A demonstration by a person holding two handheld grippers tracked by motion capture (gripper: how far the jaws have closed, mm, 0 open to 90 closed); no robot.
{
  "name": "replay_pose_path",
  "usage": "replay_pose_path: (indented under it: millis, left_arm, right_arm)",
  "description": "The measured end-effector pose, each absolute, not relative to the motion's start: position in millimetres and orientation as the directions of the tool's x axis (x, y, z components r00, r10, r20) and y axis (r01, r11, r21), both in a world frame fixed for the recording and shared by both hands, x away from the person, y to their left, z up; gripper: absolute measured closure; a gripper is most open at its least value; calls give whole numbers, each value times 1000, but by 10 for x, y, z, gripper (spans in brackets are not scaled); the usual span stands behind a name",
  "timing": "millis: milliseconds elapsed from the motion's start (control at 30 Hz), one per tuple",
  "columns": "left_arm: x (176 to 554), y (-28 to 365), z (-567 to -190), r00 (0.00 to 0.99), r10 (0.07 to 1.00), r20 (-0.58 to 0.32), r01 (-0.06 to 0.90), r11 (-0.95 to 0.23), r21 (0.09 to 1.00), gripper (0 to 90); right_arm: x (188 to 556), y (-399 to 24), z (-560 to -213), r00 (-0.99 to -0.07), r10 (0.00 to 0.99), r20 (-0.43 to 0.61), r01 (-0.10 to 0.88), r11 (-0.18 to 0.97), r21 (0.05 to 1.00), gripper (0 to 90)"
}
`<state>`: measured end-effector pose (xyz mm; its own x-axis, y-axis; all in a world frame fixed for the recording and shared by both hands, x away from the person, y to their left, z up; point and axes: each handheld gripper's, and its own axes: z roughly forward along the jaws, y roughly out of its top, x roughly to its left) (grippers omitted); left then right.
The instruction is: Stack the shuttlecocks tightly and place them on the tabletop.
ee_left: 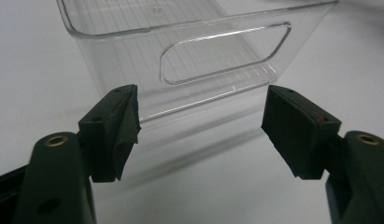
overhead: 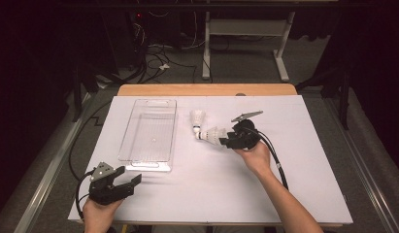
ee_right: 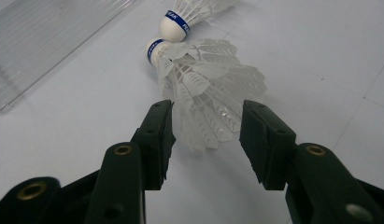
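Two white feather shuttlecocks lie on the white table, cork to cork. The nearer shuttlecock (overhead: 212,133) (ee_right: 208,88) has its feather skirt between the jaws of my right gripper (overhead: 225,141) (ee_right: 206,126). Those jaws are open: the left one sits against the feathers and a small gap shows at the right one. The farther shuttlecock (overhead: 198,118) (ee_right: 189,11) lies just beyond, untouched. My left gripper (overhead: 130,175) (ee_left: 201,126) rests at the table's near left, open and empty. It faces the handle end of a clear plastic bin (overhead: 149,131) (ee_left: 133,46).
The clear bin (ee_right: 40,37) lies lengthwise left of the shuttlecocks, with nothing in it. The white table surface (overhead: 211,184) spreads between the two hands. Cables trail from both grippers. Beyond the far wooden edge (overhead: 207,90) are a dark floor and desk legs.
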<state>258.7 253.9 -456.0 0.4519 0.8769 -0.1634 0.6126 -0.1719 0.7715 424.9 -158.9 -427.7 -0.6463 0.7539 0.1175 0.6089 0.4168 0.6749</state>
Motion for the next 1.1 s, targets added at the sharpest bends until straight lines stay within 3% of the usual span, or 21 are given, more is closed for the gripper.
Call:
replay_pose_path:
  millis: [1100]
  left_arm:
    - [2579, 2546, -4555, 450, 878, -161, 610, -171, 774, 287]
  right_arm:
    - [4234, -1763, -4126, -647, 753, 117, 563, 369, 740, 514]
